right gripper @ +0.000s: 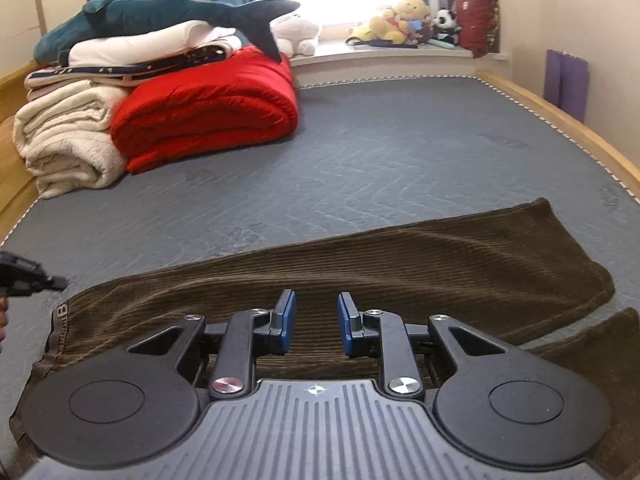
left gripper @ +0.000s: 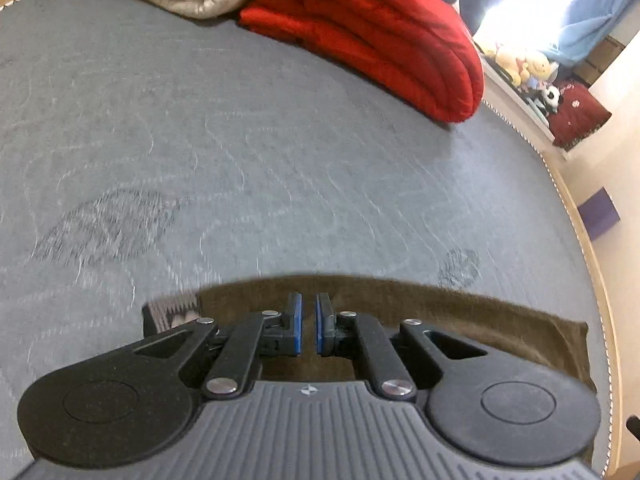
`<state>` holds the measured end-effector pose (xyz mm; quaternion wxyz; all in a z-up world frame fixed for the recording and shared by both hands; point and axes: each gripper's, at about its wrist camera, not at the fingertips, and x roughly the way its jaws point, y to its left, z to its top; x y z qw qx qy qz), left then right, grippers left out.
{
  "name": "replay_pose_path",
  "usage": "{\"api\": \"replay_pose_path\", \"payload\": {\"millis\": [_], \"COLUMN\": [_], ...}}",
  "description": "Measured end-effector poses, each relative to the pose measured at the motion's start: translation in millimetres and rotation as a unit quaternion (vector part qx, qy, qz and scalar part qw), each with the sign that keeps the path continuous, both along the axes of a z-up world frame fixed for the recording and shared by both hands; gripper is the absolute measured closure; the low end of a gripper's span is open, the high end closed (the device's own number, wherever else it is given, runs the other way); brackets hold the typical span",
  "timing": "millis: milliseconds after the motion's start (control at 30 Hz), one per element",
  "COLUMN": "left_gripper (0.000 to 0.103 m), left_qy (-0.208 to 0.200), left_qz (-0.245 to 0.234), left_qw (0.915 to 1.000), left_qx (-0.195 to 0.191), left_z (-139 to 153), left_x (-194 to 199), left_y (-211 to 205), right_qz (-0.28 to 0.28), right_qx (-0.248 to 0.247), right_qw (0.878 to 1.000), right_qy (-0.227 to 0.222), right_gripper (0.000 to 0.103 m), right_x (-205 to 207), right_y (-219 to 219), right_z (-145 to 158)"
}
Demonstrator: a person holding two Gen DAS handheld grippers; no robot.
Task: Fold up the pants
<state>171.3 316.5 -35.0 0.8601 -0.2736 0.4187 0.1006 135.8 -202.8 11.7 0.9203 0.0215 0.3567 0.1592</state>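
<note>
I see brown corduroy pants (right gripper: 400, 264) spread across the near end of a grey mattress (right gripper: 400, 152). Beyond the pants, at the far left, a folded red blanket (right gripper: 208, 120) sits beside cream bedding (right gripper: 68, 144); plush toys (right gripper: 396, 20) line the bright windowsill past them. My left gripper (left gripper: 308, 326) is clenched, nothing visibly caught. My right gripper (right gripper: 316, 326) hangs released over the pants.
</note>
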Motion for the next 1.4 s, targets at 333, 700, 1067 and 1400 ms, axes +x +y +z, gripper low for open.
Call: {"api": "replay_pose_path", "payload": {"millis": [333,700,1067,1400], "left_gripper": [0.023,0.062,0.098,0.099], "left_qy": [0.032,0.065,0.033,-0.029], "left_qz": [0.006,-0.07,-0.088,-0.174], "left_qw": [0.999,0.9905,0.9861,0.9654], "left_qx": [0.032,0.099,0.137,0.193], "left_z": [-43,-63,-10,75], "left_x": [36,47,11,-114], "left_y": [16,-6,-37,-101], "right_qz": [0.004,-0.011,-0.055,-0.104], "right_qx": [-0.01,-0.036,-0.047,0.02], "right_qw": [1.0,0.999,0.997,0.994], "right_qy": [0.009,0.018,0.007,0.025], "right_gripper": [0.079,0.079,0.079,0.079], "right_x": [15,20,8,-15], "right_y": [4,2,-23,-62], "right_z": [-6,-13,-9,-4]}}
